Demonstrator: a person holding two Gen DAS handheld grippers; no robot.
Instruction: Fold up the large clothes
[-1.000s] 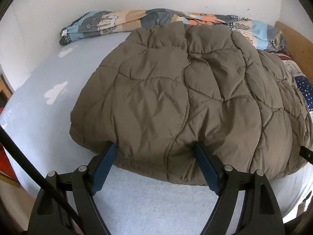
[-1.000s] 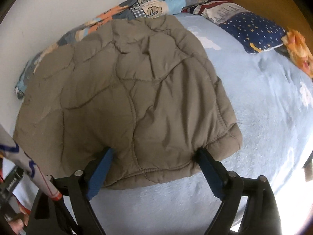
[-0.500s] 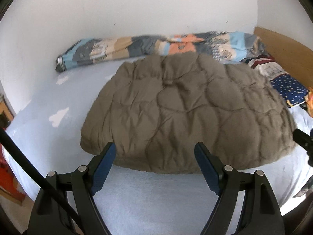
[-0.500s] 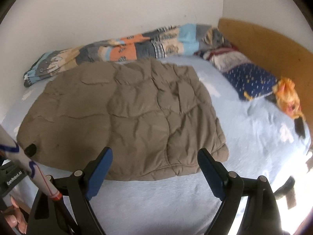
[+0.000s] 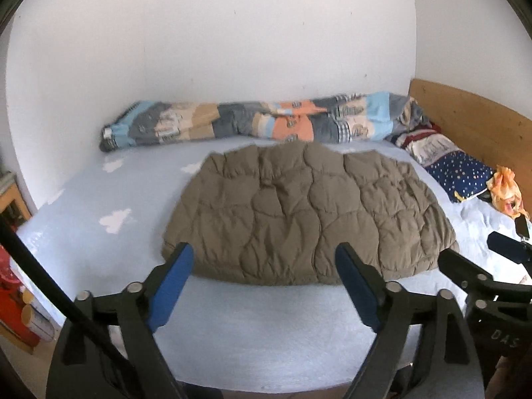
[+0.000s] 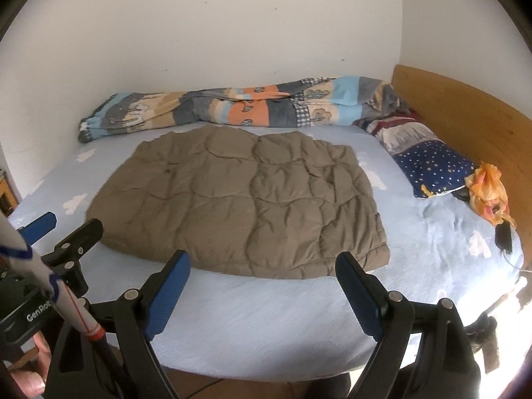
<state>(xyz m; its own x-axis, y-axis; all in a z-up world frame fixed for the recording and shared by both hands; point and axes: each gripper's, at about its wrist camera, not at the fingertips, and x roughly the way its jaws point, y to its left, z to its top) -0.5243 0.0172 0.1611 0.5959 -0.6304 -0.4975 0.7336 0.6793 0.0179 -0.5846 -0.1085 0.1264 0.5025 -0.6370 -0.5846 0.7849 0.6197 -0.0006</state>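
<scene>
A folded olive-brown quilted jacket (image 5: 309, 212) lies flat in the middle of the light blue bed (image 5: 259, 329); it also shows in the right wrist view (image 6: 242, 202). My left gripper (image 5: 266, 259) is open and empty, back from the jacket's near edge. My right gripper (image 6: 262, 269) is open and empty, also back from the near edge. The right gripper shows at the right edge of the left wrist view (image 5: 485, 266), and the left gripper at the left edge of the right wrist view (image 6: 60, 232).
A rolled patterned blanket (image 6: 232, 109) lies along the white wall behind the jacket. A blue starred pillow (image 6: 432, 166), an orange toy (image 6: 488, 189) and the wooden headboard (image 6: 465, 119) are at the right. Shelving (image 5: 13, 266) stands at the left of the bed.
Both grippers have let go of the jacket's near edge and pulled back and up from the bed. The jacket stays flat where it lay.
</scene>
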